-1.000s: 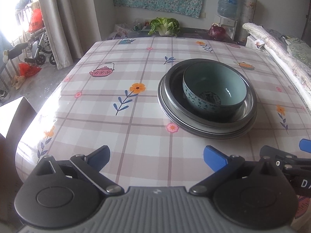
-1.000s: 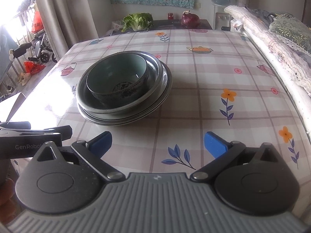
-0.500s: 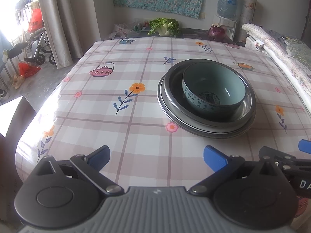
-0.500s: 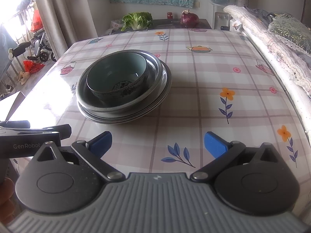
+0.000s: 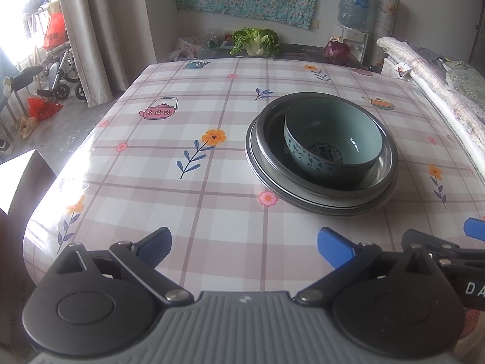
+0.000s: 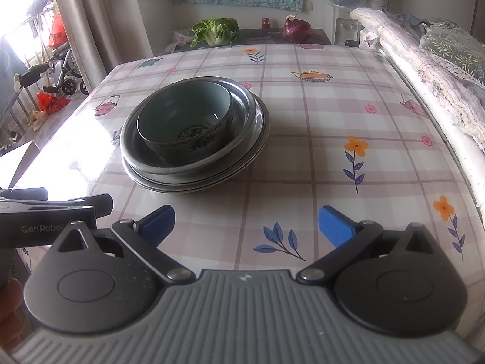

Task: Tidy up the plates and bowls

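Note:
A pale blue patterned bowl (image 5: 332,141) sits inside a stack of grey metal plates (image 5: 385,194) on the flowered tablecloth. The same bowl (image 6: 186,123) and plates (image 6: 254,139) show in the right wrist view, left of centre. My left gripper (image 5: 244,244) is open and empty, above the table's near edge, to the left of and nearer than the stack. My right gripper (image 6: 245,221) is open and empty, near the front edge, to the right of and nearer than the stack. Each gripper shows at the other view's edge.
The table (image 5: 188,200) carries a checked flowered cloth. A cabbage (image 5: 257,41) and a purple cabbage (image 5: 337,51) lie on a dark counter behind it. Folded bedding (image 6: 424,69) runs along the right edge. A curtain and a wheelchair (image 5: 60,69) stand at the left.
Both grippers have drawn back slightly from the stack and stay open. The bowl and plates have not moved.

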A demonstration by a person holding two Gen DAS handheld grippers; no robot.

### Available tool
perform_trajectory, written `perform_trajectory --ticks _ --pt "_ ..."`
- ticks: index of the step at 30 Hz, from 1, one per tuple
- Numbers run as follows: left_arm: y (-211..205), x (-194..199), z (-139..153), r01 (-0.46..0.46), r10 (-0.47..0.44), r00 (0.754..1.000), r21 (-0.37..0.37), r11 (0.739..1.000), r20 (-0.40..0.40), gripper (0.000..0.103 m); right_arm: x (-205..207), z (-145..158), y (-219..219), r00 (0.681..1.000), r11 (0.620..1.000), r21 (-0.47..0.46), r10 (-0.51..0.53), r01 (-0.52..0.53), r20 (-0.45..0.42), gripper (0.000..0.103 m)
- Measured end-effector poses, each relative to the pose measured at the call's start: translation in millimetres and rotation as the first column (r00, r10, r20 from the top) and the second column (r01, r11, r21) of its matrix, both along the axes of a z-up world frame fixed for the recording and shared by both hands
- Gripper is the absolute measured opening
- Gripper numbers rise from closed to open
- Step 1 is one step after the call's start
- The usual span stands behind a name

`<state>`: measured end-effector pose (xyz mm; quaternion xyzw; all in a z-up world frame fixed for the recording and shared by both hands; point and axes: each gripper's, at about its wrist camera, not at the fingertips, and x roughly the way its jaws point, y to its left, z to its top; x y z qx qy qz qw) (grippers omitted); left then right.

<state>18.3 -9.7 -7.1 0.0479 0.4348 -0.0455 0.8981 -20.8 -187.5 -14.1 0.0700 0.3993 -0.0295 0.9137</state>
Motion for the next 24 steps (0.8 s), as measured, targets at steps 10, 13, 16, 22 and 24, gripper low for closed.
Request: perform_trajectory --ticks 10,13,16,22,24 --pt "1.2 -0.4 -0.2 0.000 0.000 1.000 -0.003 1.000 -0.002 0.103 0.7 1.5 1.8 1.000 1.000 -0.005 0.006 -0.006 -0.003 0.102" --pt "1.0 -0.5 -0.1 -0.001 0.001 1.000 -0.003 1.000 -0.003 0.103 0.7 1.8 2.0 1.000 1.000 -0.005 0.006 -0.006 -0.003 0.102" --pt "1.1 -0.5 -0.1 -0.001 0.001 1.000 -0.002 1.000 -0.001 0.103 0.8 1.9 2.0 1.000 1.000 -0.005 0.006 -0.006 -0.003 0.102" --pt "1.7 -0.8 0.1 -0.002 0.002 1.000 -0.001 1.000 -0.001 0.103 1.1 1.8 2.3 1.000 1.000 -0.005 0.006 -0.006 -0.003 0.102" --pt "1.8 -0.9 0.1 -0.002 0.002 1.000 -0.002 1.000 -0.001 0.103 1.2 1.9 2.3 1.000 1.000 -0.004 0.005 -0.005 -0.005 0.102"
